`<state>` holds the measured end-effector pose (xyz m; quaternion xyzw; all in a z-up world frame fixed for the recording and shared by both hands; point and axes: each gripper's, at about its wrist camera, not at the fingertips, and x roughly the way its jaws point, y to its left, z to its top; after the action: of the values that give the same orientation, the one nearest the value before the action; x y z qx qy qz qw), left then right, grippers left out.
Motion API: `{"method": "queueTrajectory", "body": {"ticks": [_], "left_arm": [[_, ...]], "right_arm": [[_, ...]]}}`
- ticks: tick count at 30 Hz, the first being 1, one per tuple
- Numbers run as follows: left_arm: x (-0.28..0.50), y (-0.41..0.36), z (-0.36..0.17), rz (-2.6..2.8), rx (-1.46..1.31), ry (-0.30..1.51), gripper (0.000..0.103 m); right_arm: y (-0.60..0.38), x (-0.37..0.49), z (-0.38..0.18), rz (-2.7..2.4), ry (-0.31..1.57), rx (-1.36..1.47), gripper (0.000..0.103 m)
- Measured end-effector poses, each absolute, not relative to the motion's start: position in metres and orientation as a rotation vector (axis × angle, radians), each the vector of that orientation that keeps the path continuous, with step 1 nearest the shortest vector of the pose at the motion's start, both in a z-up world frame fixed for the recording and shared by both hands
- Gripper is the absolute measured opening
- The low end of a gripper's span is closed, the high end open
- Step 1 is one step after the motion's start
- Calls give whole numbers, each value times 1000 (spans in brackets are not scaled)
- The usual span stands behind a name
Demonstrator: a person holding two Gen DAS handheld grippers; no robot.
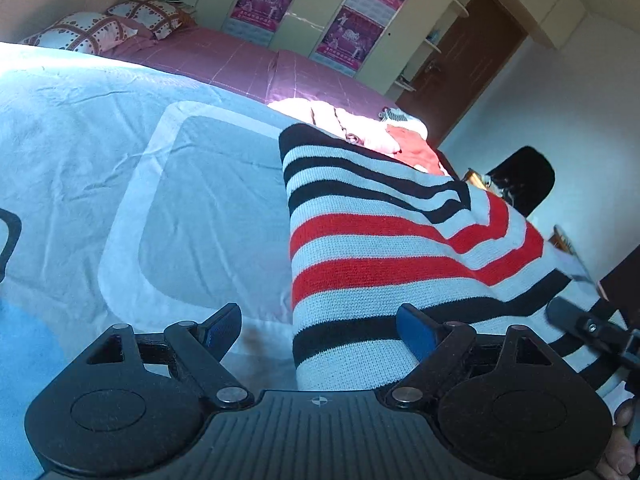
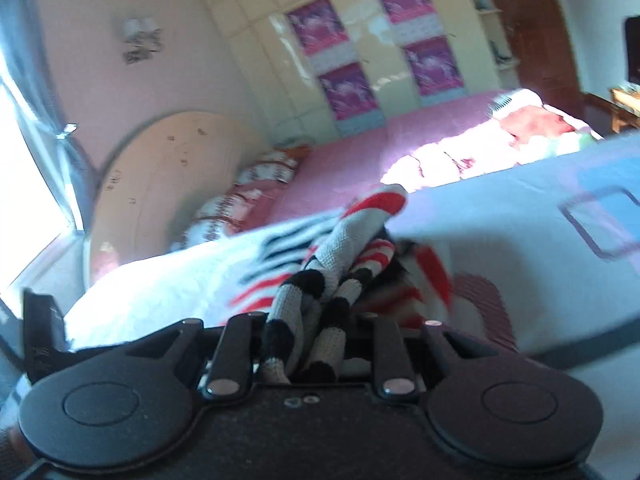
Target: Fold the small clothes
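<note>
Striped knit in black, red and pale grey fills the view ahead of the left hand-held gripper, whose blue-padded fingers stand spread wide with nothing between them; the sweater lies flat on the light blue bedsheet, its near edge just ahead of the right-side finger and reaching under it; the right hand-held gripper is pinched on a bunched, twisted part of the same sweater, the cloth gathered thick between its fingers and trailing forward onto the sheet; that view is blurred, so finer folds cannot be told; beyond the sweater, ahead and to the right of the left hand-held gripper, a heap of pink and red clothes lies in sunlight; farther ahead sit patterned pillows on a pink cover, and a wardrobe with purple posters.
</note>
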<state>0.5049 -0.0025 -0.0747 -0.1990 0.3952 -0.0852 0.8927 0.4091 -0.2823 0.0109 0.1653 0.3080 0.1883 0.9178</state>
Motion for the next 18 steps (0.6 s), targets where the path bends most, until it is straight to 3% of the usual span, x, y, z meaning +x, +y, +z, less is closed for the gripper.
{"method": "queueTrajectory", "body": {"ticks": [4, 13, 16, 18], "left_arm": [[506, -11, -77, -165, -393, 833, 84], [509, -15, -77, -156, -316, 817, 84], [509, -22, -77, -164, -233, 804, 85], [509, -21, -74, -160, -230, 810, 85]], "right_arm": [[-304, 423, -40, 361, 785, 465, 22], [-309, 409, -27, 376, 700, 479, 22], [-303, 421, -41, 342, 771, 446, 22], [-307, 424, -43, 348, 780, 493, 27]]}}
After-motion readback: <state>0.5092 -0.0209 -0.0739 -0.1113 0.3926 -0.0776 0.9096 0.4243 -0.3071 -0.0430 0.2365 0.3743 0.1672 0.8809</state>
